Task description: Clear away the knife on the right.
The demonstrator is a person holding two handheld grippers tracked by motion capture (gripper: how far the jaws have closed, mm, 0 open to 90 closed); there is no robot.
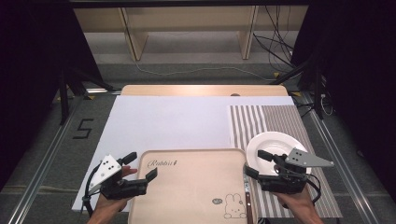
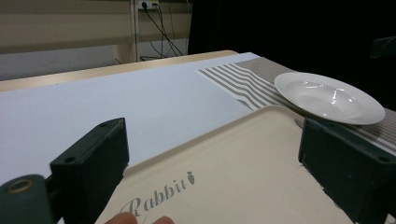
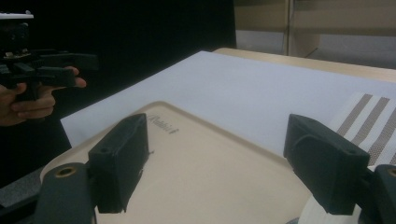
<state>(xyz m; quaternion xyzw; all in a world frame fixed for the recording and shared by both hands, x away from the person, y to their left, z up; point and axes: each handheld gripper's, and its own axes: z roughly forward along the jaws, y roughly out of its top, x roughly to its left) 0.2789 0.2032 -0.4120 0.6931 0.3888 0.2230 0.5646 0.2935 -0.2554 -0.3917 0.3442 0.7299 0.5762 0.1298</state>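
Both hand-held grippers, left (image 1: 140,166) and right (image 1: 254,163), hover spread and empty, flanking the beige rectangular plastic tray (image 1: 191,186); white round ceramic plate (image 1: 275,144) nearest right.

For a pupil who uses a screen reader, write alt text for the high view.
A beige tray printed "Rabbit" lies at the table's near edge, with open tongs held at each side: left tongs, right tongs. A white plate sits on a striped mat to the right.
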